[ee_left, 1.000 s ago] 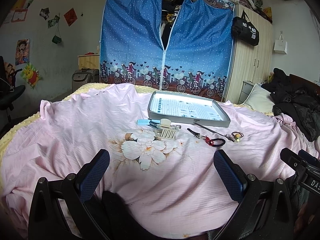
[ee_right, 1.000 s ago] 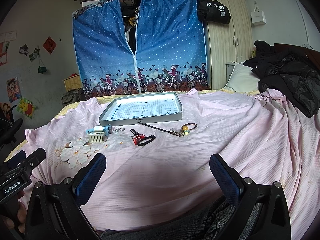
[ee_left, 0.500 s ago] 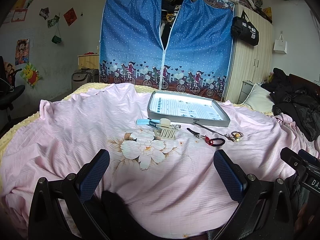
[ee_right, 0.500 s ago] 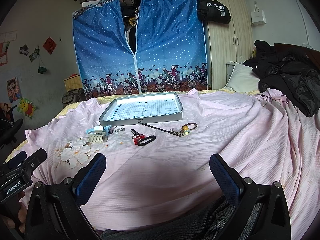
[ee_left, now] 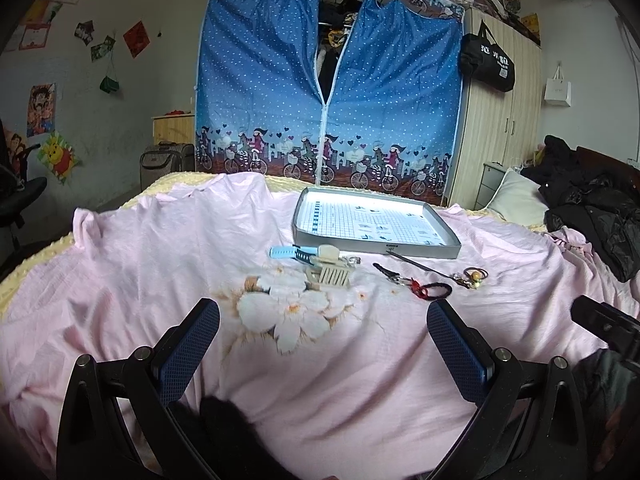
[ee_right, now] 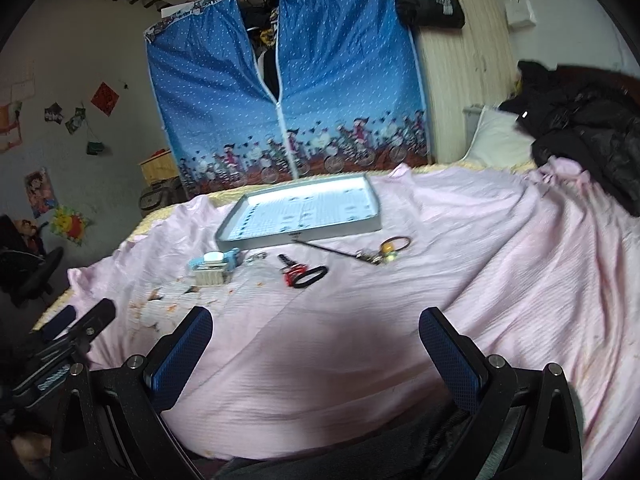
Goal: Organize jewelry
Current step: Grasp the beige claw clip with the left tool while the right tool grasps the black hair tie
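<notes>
Left gripper (ee_left: 323,344): fingers spread wide, nothing between them, held above the pink bedsheet (ee_left: 160,264) near its printed flower (ee_left: 288,312).
Right gripper (ee_right: 316,348): fingers likewise spread wide and empty, over bare sheet, near the bed's front edge.
Jewelry, loose on the sheet, well ahead of both grippers, in a row just in front of the tray:
- cream comb-shaped hair clip (ee_left: 330,274), touching a light blue watch strap (ee_left: 290,253);
- small dark clip (ee_left: 386,271);
- red ornament with black hair tie (ee_left: 434,290);
- thin dark stick (ee_left: 420,266), its far end at the tray's front wall;
- beaded ring with charm (ee_left: 474,276).
Grey shallow tray (ee_left: 376,247): grid-printed liner, no jewelry inside.
Behind the bed: blue fabric wardrobe (ee_left: 328,100), zip partly open.
</notes>
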The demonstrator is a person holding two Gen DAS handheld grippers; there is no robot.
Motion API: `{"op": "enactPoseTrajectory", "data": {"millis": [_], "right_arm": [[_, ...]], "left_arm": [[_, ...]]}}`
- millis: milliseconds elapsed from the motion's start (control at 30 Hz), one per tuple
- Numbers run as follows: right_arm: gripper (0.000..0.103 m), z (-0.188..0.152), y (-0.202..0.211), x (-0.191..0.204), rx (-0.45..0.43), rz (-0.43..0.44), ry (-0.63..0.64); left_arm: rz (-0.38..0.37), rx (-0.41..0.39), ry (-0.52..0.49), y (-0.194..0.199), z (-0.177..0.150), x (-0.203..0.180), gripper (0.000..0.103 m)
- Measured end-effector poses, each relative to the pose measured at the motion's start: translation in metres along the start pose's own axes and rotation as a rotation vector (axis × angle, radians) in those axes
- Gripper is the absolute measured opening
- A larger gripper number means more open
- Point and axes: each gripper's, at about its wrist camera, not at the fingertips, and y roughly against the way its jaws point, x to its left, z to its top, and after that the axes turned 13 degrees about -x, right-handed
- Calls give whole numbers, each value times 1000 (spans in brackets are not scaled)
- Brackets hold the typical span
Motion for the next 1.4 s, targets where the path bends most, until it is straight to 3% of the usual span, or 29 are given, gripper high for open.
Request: {"op": "enactPoseTrajectory", "data": {"millis": [267,533,900,1033,1133,1233,1400], "right_arm": [[103,20,-44,-7,55,116,-30],[103,22,-128,-23,254,115,17],[102,22,-224,-58,482,126,-66],[79,13,-241,-57,509,152,-21],[75,2,-247,-54,537,188,-5],[60,-4,-253,-55,559,200,-2],[46,-13,-260,-61,600,215,-48]], "left_arm": [[20,75,33,-57,10,24,101],[-42,174,-16,-118,-1,30,101],[-82,273,-64,-180,-24,22,101],[-85,272,-141,-194,-30,16,101],[-89,251,-185,-198,-33,13,101],[-82,244,-206,-206,-38,11,101],[-92,285,-121,-221,-39,20,84]]}}
